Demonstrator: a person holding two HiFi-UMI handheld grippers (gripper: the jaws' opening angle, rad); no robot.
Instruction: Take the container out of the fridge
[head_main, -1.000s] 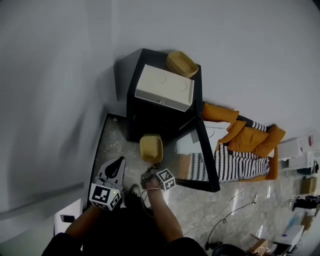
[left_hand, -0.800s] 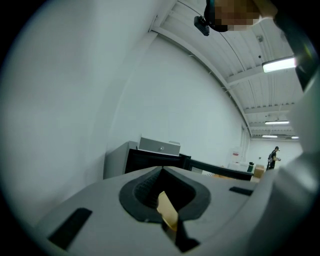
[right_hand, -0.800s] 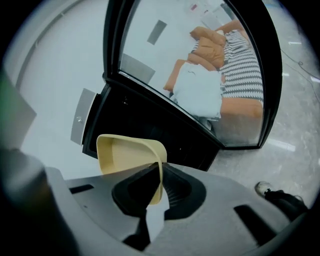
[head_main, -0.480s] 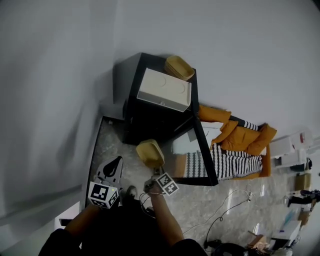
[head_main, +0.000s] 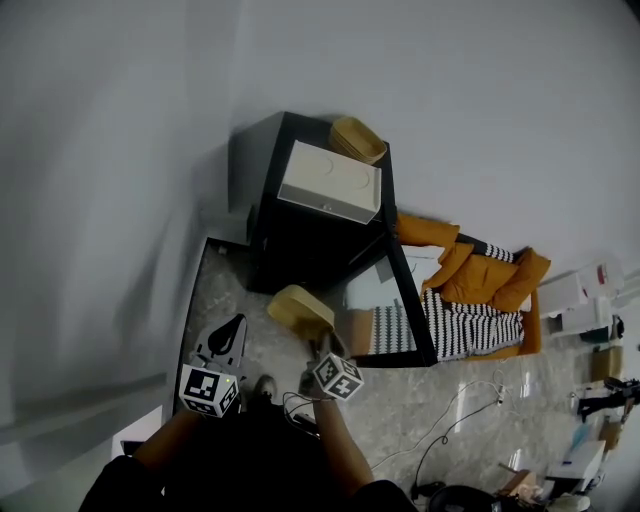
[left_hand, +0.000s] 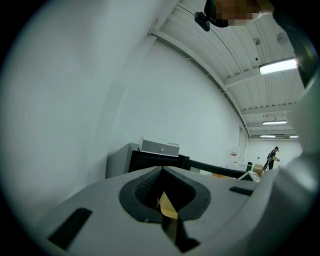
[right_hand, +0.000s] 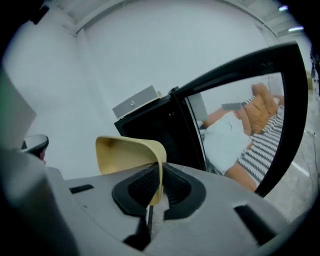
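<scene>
Drawn back and tipped since a second ago, the container (head_main: 298, 305) hangs clear of the fridge (head_main: 300, 250) opening, at the centre of the head view. The right gripper (head_main: 320, 345) has its fingers clamped on the container's thin wall. The door (head_main: 385, 315) stands open toward the right of the frame. At lower left, the left gripper (head_main: 236, 322) has its fingers together, with a tan strip (left_hand: 167, 209) of unclear kind between the pads. A white box (head_main: 330, 182) and a tub (head_main: 358, 139) sit on top of the fridge.
</scene>
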